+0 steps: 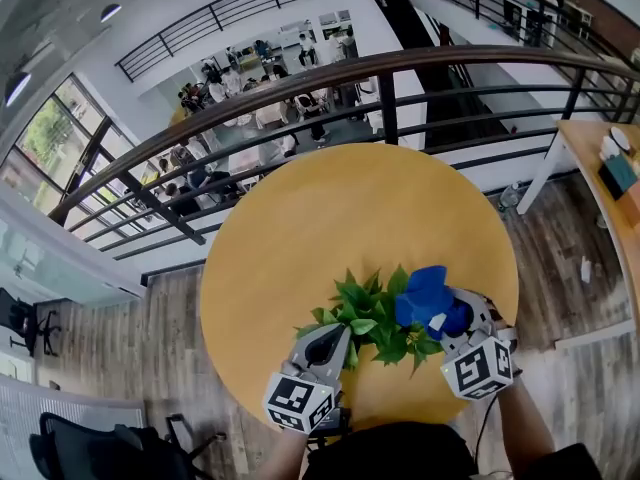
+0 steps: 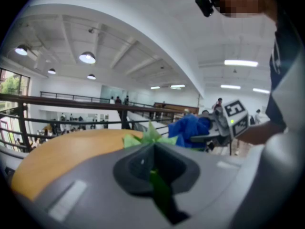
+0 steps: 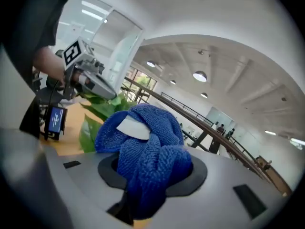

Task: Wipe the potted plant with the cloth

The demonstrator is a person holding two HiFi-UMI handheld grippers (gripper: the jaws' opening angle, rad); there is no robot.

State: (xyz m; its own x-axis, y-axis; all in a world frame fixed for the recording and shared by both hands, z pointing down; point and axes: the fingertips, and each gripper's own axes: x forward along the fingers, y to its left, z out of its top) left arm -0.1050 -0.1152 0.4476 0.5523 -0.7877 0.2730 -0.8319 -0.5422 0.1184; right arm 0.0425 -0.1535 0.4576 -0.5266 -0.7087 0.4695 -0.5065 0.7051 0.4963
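Round table (image 1: 330,223), black railing (image 1: 388,113)

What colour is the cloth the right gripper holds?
Blue cloth, with a white label; clearest in the right gripper view.

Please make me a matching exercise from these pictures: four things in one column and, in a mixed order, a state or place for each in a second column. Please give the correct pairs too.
Column one
1. left claw
2. right claw
3. table
4. potted plant

Column two
A. round, with a yellow-brown top
B. shut on the blue cloth
C. shut on a green leaf
D. stands on the table, between the two claws

Pairs: 1-C, 2-B, 3-A, 4-D.
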